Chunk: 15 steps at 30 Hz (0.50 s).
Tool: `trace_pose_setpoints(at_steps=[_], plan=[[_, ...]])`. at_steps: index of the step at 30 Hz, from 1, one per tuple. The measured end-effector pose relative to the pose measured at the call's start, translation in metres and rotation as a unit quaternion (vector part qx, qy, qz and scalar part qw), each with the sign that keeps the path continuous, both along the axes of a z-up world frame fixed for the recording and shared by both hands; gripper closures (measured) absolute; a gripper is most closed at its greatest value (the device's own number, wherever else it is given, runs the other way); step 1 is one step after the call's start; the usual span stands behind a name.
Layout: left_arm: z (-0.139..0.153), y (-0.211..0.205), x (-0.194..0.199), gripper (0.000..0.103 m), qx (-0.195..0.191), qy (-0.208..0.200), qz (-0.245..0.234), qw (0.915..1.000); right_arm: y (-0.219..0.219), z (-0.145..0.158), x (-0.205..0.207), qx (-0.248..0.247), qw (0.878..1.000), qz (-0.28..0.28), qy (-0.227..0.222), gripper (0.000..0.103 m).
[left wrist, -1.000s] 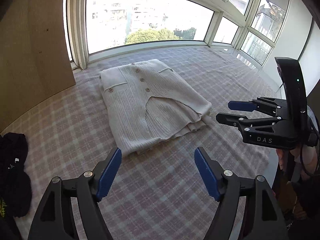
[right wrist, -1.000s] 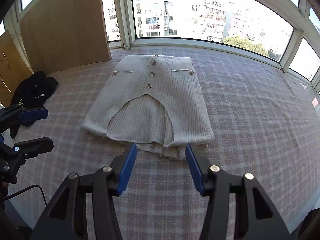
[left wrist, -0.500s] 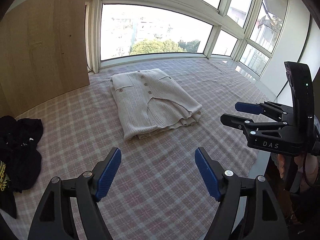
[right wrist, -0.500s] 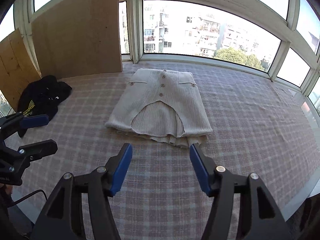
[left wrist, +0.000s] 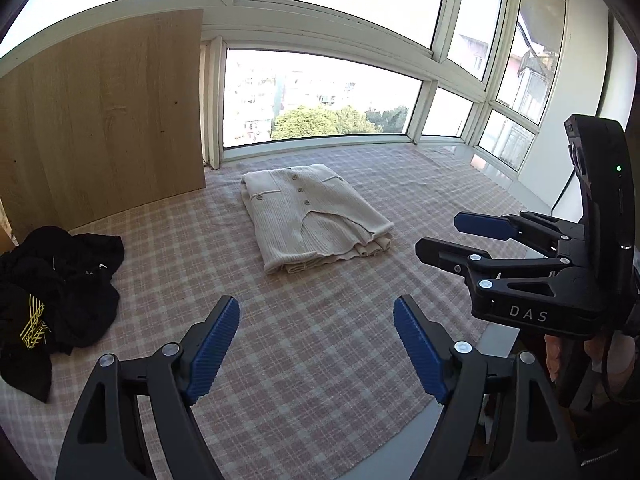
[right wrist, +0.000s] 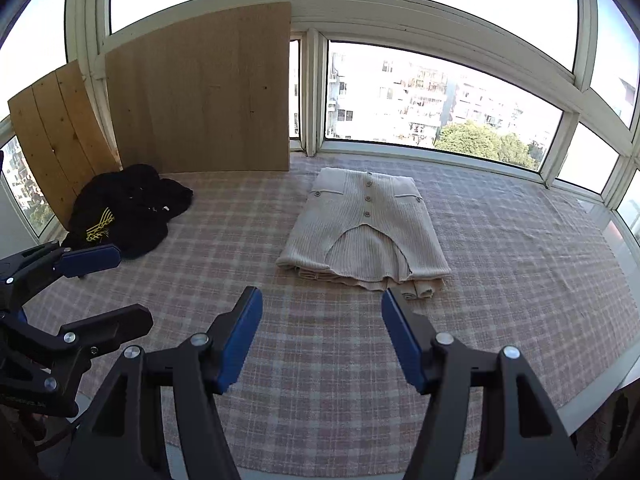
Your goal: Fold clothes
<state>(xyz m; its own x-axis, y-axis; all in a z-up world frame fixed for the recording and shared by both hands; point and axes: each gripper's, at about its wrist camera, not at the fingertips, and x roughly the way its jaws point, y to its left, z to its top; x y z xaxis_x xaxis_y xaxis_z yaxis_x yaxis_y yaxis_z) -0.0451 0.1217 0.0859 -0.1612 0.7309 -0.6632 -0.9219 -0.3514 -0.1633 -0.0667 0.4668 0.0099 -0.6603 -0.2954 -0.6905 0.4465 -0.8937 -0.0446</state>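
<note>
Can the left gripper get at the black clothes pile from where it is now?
Probably yes. The left gripper is open and empty, its jaws having just widened. The black clothes pile lies loose on the plaid cloth to its left, with only bare cloth between. The folded cream cardigan sits well clear.

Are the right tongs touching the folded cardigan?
Apart. In the left wrist view, the right tongs hang open with checked cloth showing between them and the cardigan.
</note>
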Motion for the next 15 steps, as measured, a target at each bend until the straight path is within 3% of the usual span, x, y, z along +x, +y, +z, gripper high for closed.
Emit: trace_pose_setpoints(at_steps=[8,15], plan=[[0.016,-0.039,0.008,0.017,0.000,0.028,0.034,0.9990,-0.017,0.012,0.032,-0.012,1.000,0.016,0.009,0.041],[0.022,-0.062,0.014,0.004,0.008,0.027,0.050,0.9983,-0.025,0.014,0.046,-0.013,1.000,0.023,0.014,0.041]])
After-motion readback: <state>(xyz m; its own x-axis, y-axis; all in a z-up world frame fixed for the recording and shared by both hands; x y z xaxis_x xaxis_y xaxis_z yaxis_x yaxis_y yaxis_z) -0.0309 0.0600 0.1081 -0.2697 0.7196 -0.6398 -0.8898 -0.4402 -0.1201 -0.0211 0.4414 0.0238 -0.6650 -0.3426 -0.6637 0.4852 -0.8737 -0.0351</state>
